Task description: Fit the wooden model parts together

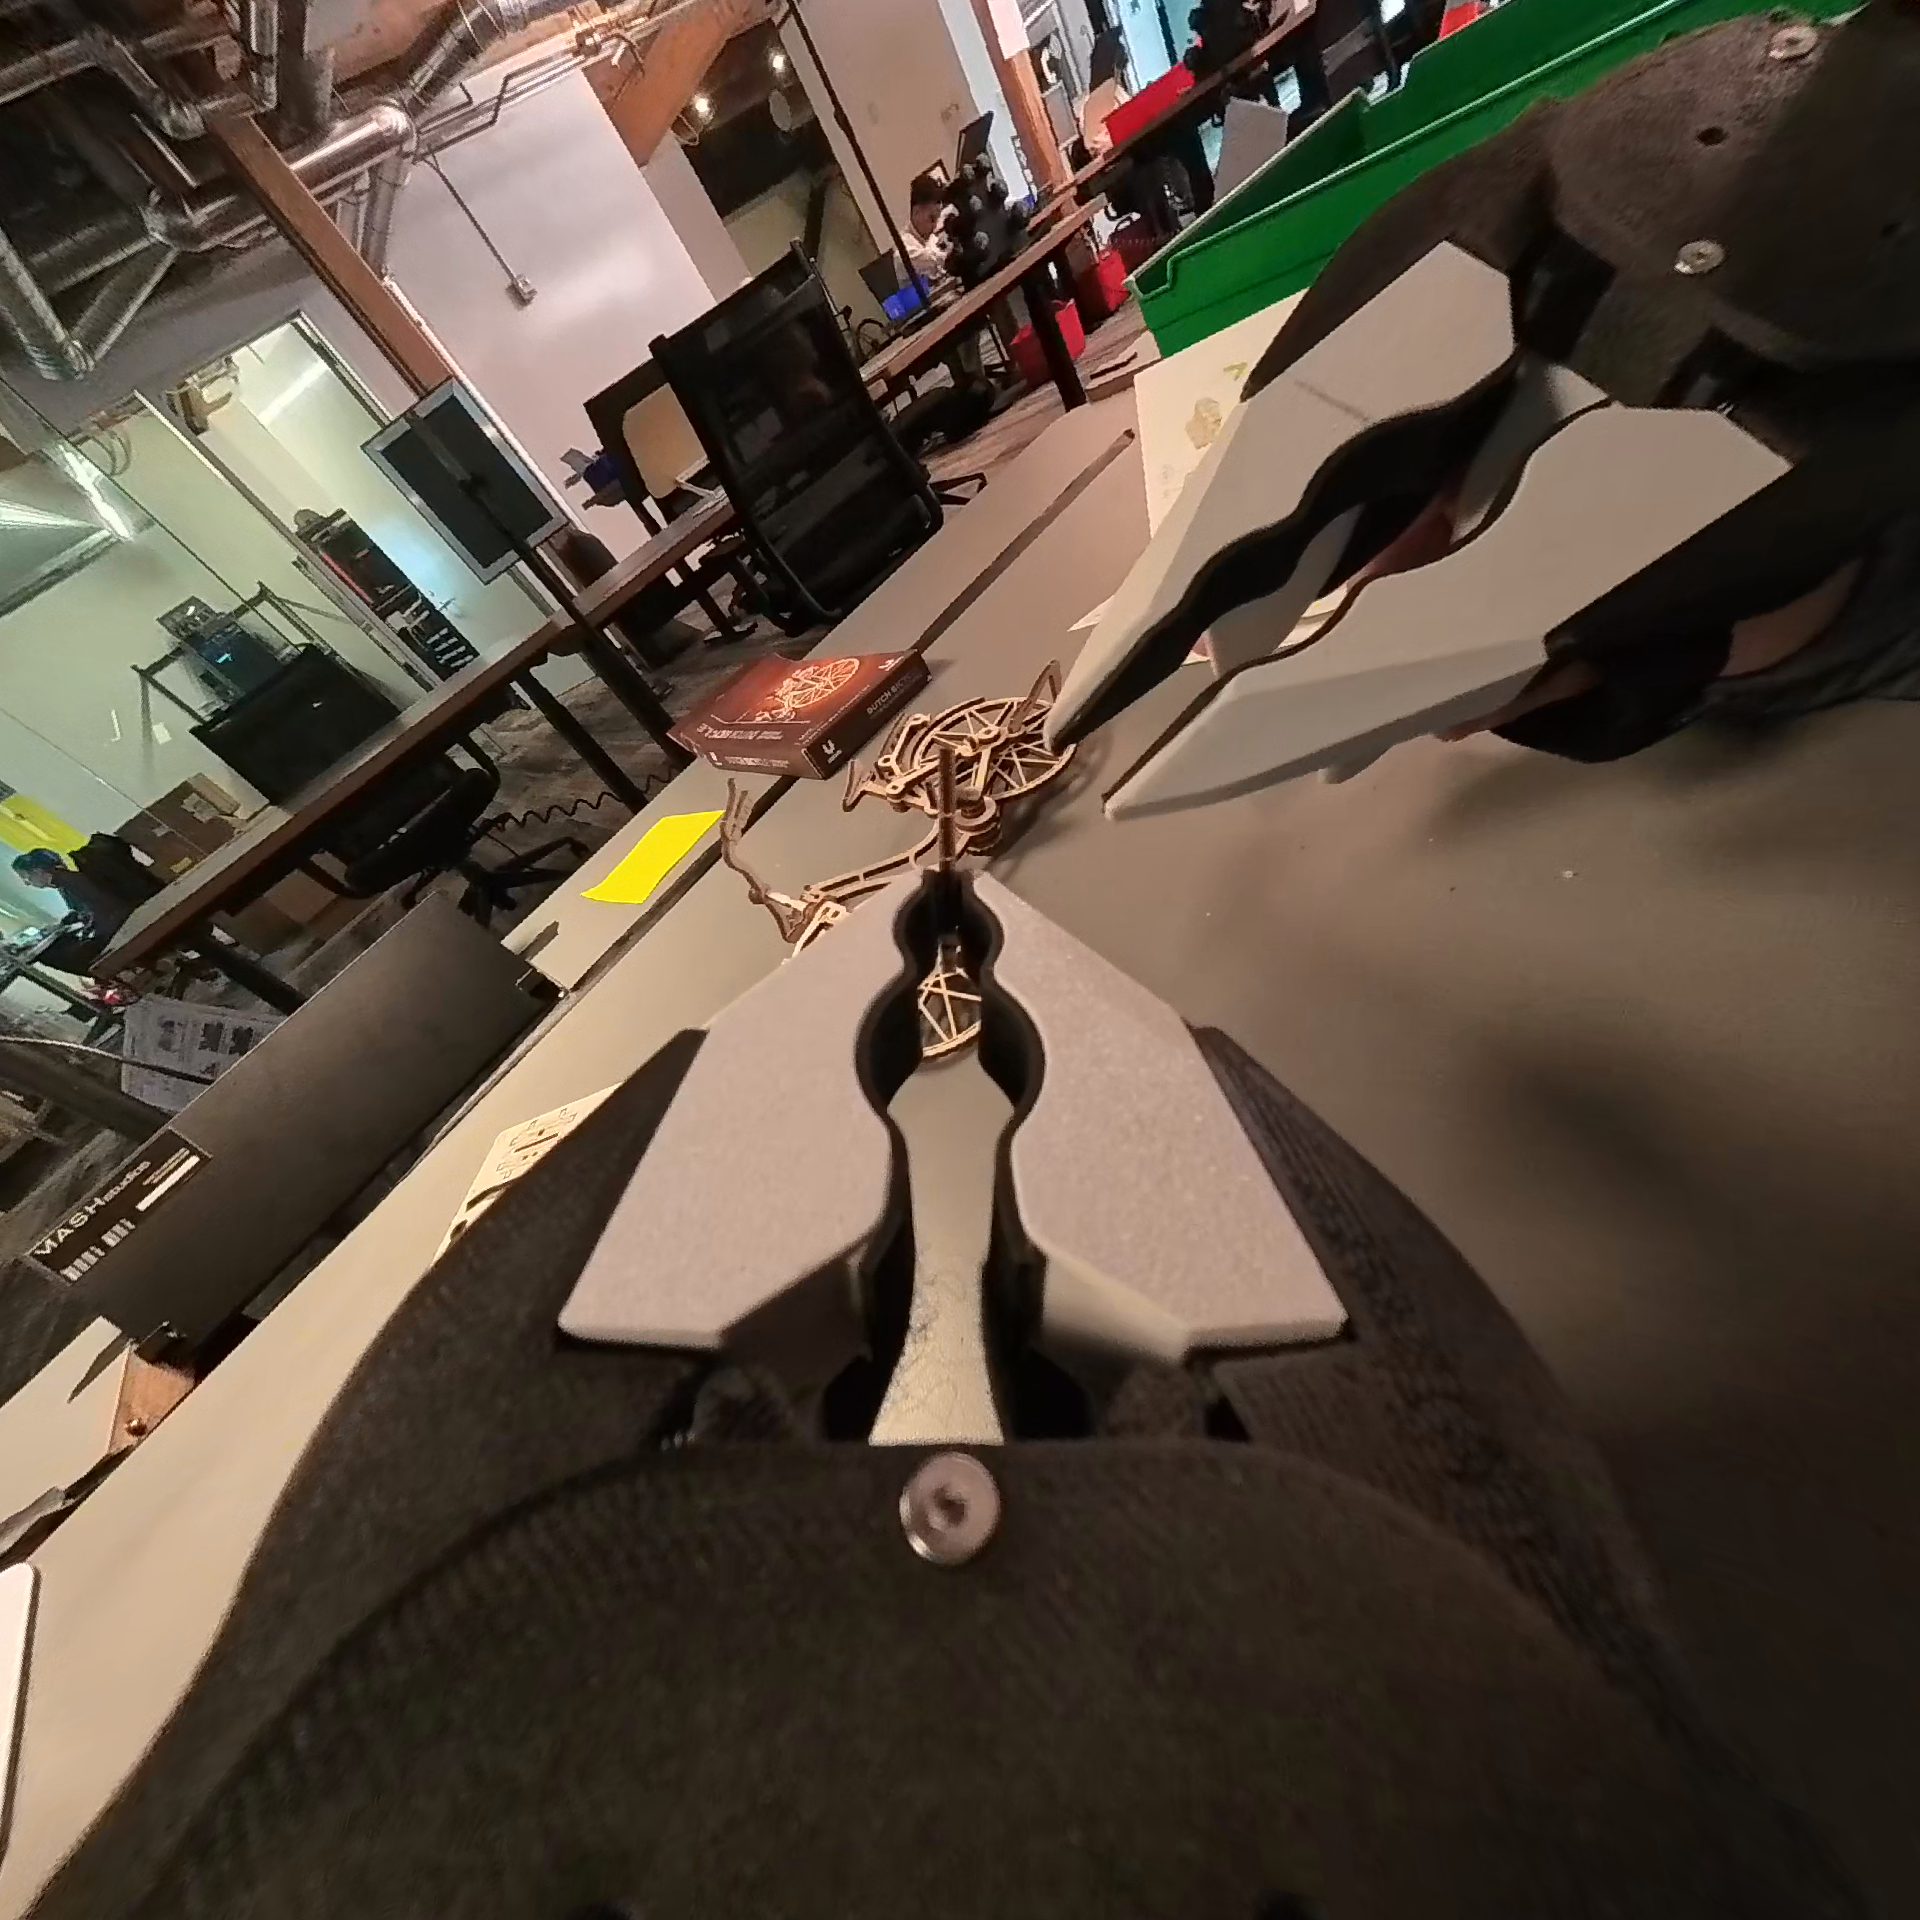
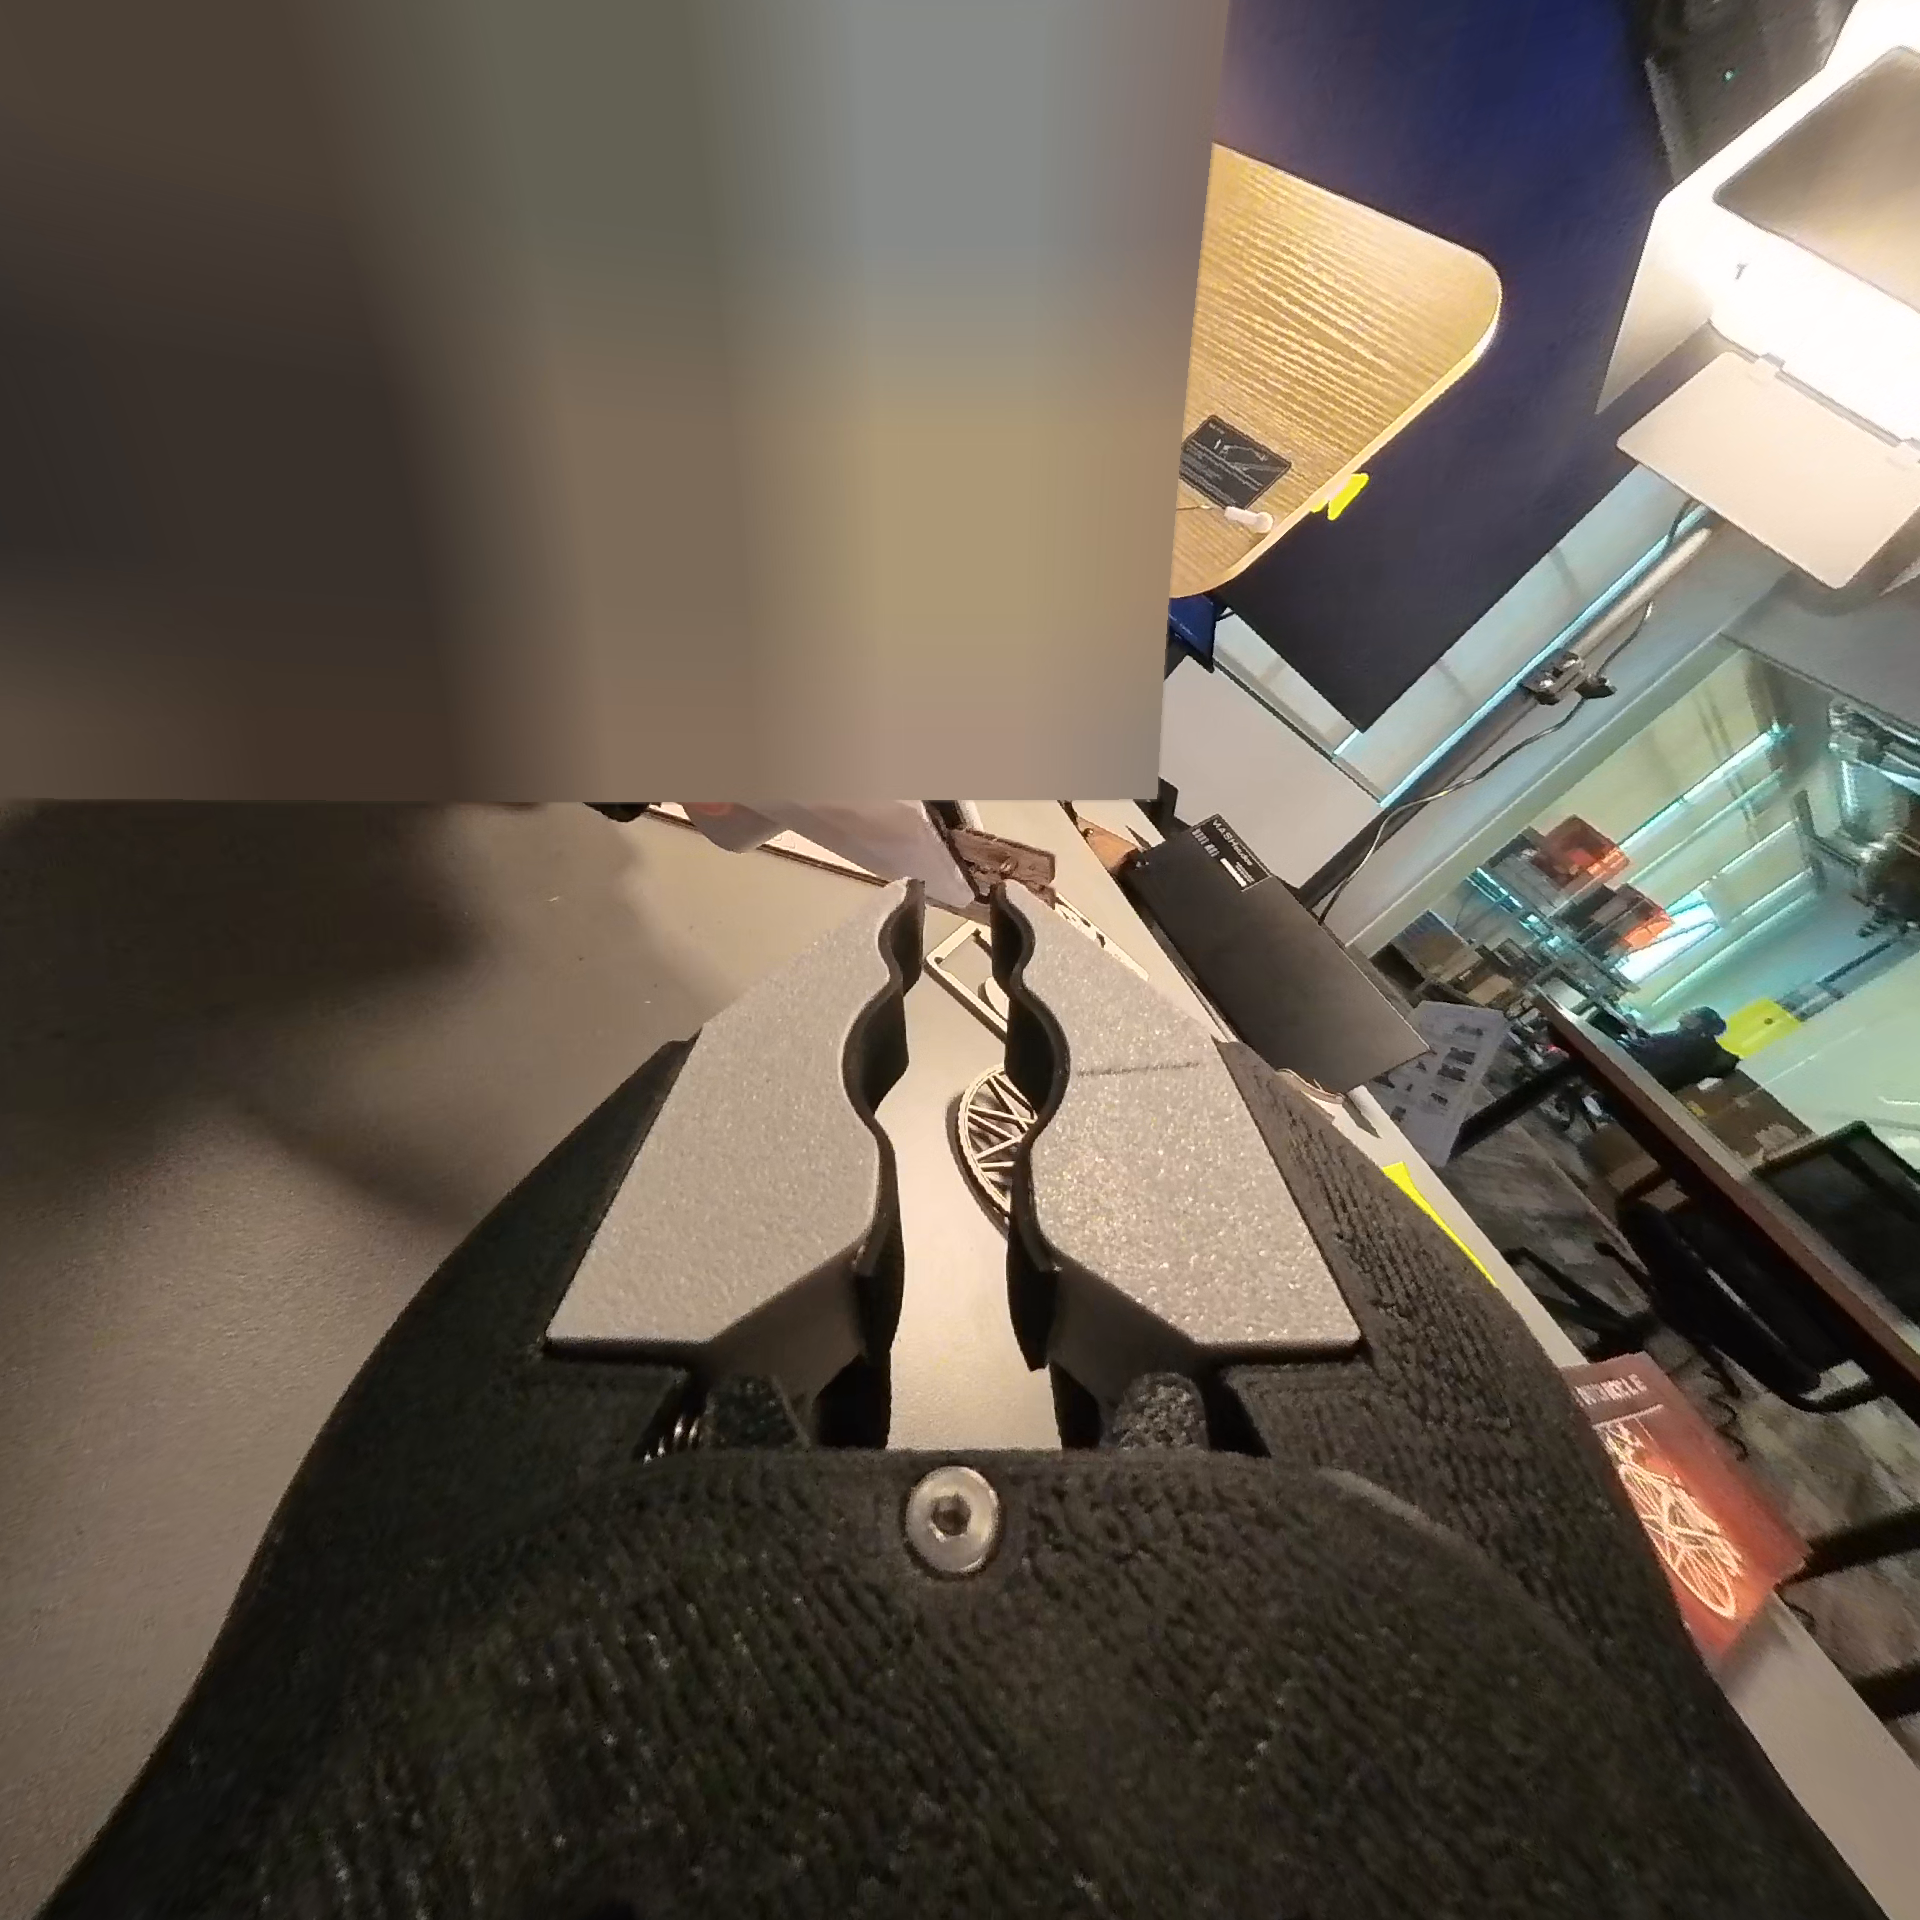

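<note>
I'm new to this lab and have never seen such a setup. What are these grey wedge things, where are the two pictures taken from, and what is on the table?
No robot here: a person holds a two-finger gripper in each hand, each with a camera looking along its fingers. The left wrist view shows the left gripper pinched shut on a thin wooden rod standing up from the wooden model, a spoked-wheel bicycle shape lying on the grey table. The right gripper comes in from the upper right, fingers apart, tips near the wheel. Its own view shows it open, holding nothing, a wooden wheel below. A dark red box and yellow note lie beyond.
</note>
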The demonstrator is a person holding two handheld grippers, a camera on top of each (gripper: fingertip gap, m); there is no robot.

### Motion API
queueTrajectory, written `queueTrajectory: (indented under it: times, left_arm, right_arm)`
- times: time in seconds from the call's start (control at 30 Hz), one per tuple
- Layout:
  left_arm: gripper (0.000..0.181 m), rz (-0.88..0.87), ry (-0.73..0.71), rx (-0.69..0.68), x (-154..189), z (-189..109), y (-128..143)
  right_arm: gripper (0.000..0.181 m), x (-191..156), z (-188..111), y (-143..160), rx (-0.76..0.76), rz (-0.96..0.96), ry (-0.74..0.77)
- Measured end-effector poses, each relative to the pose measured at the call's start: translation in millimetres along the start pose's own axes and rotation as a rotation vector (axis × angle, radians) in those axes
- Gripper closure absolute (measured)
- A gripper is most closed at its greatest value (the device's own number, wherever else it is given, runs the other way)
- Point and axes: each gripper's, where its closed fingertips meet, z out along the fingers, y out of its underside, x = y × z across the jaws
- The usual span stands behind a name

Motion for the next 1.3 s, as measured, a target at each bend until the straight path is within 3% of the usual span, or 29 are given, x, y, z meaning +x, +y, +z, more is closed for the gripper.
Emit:
queueTrajectory:
  times: [1.3]
  left_arm:
    - [0.181,0.034,0.007,-0.026,-1.4,-3.6,-2.8]
  right_arm:
    - [0.165,16.7,-3.9,1.3,0.007,0.054,0.08]
